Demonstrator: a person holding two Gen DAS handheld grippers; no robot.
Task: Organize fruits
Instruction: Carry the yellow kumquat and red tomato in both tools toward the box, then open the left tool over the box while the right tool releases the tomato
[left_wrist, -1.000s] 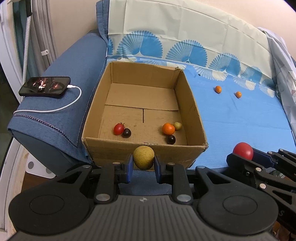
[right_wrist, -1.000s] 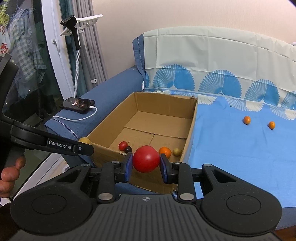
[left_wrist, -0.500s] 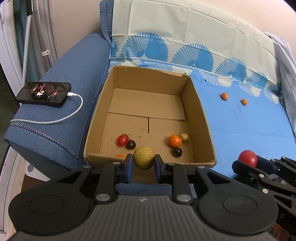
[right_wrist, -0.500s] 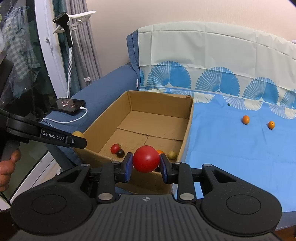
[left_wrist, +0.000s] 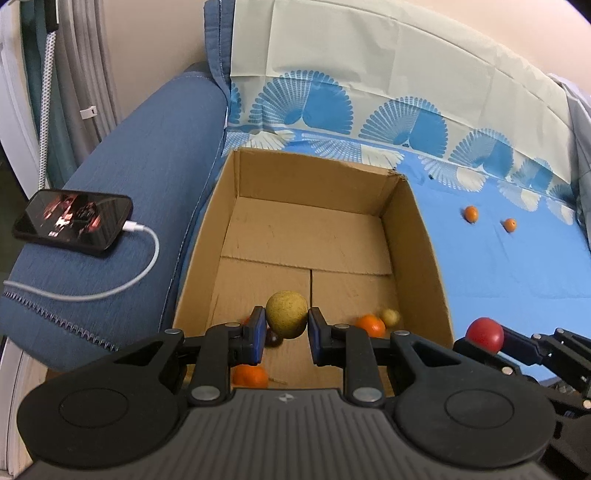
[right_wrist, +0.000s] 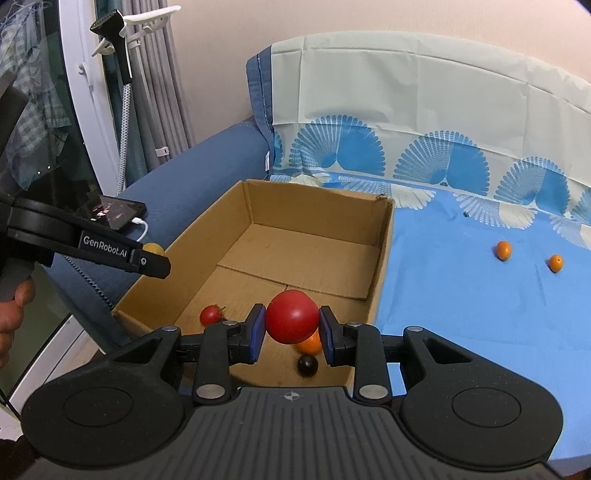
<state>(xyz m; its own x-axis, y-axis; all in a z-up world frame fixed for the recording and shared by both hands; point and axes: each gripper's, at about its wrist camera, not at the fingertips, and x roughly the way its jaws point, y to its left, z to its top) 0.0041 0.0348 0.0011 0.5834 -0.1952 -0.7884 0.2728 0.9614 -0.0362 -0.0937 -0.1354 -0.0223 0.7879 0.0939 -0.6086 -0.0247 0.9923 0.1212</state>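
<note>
Left wrist view: I am pinching the yellow-green fruit (left_wrist: 287, 319) at its equator over the cardboard box (left_wrist: 421, 236); my right gripper (right_wrist: 291, 334) is clamping the red tomato (right_wrist: 291, 315), probably soft and bruisable.

Cardboard box (left_wrist: 413, 236) on sofa, phone (left_wrist: 72, 221) on armrest left, two kumquats (left_wrist: 471, 213) right

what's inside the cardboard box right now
In the box: orange fruits, a small yellow one, a red tomato, dark berries. The grippers hide part of the floor.
</note>
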